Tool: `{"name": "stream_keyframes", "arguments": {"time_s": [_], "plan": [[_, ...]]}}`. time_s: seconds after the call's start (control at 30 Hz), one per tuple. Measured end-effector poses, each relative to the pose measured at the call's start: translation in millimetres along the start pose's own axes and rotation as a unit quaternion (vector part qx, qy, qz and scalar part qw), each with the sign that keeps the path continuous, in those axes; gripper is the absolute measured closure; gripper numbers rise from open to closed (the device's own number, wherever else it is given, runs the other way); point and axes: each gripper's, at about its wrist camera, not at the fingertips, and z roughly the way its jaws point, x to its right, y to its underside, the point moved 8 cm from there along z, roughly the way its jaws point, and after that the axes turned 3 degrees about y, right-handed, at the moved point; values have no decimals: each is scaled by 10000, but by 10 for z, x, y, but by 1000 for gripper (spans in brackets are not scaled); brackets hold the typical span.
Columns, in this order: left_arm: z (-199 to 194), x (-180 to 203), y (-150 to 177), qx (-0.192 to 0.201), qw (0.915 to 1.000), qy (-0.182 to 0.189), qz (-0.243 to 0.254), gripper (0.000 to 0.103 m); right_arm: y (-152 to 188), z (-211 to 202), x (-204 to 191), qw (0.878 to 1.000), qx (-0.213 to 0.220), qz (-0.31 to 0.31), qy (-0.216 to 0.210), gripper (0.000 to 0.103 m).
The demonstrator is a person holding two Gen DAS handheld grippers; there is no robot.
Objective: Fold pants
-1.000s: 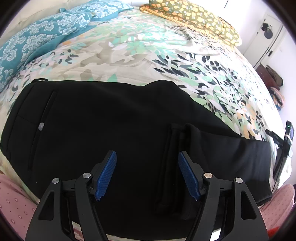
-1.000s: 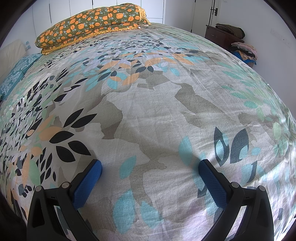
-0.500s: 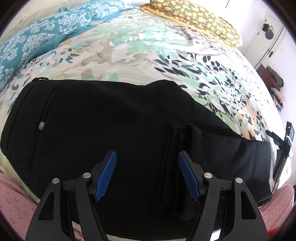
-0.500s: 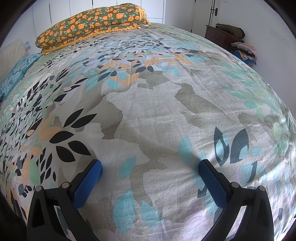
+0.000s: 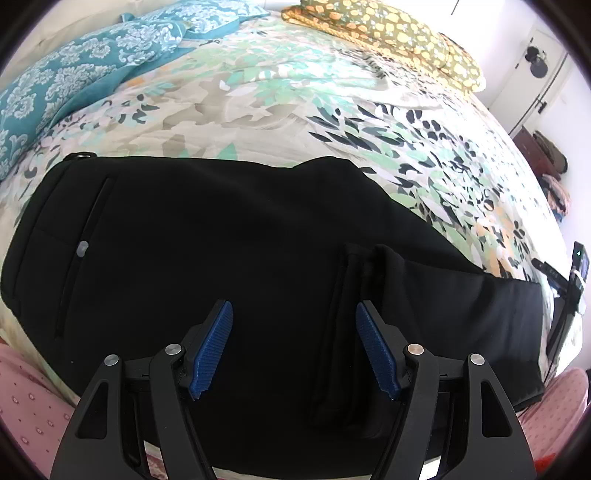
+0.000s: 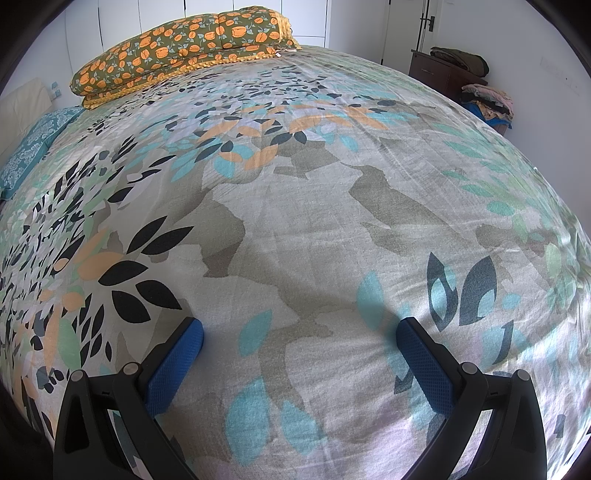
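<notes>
Black pants (image 5: 229, 236) lie flat across the near side of the bed in the left wrist view, waistband and pocket button at the left, legs to the right with a folded-back leg end (image 5: 351, 295) near the middle. My left gripper (image 5: 293, 314) is open and empty, hovering just above the pants, right pad by the leg end. My right gripper (image 6: 299, 328) is open and empty over bare floral bedspread (image 6: 295, 206); no pants show in the right wrist view.
A teal patterned pillow (image 5: 74, 81) and an orange-flowered pillow (image 5: 388, 33) lie at the bed's far side. A black stand with a device (image 5: 569, 291) stands by the right bed edge. A dark cabinet with clothes (image 6: 454, 70) stands by the wall.
</notes>
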Motion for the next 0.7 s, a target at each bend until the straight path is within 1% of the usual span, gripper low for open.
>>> {"name": "stream_keyframes", "arguments": {"time_s": [0.7], "plan": [[-13, -10, -6, 8, 10000, -13, 16, 31, 0, 1, 2, 10000, 1, 0, 2, 0]]}}
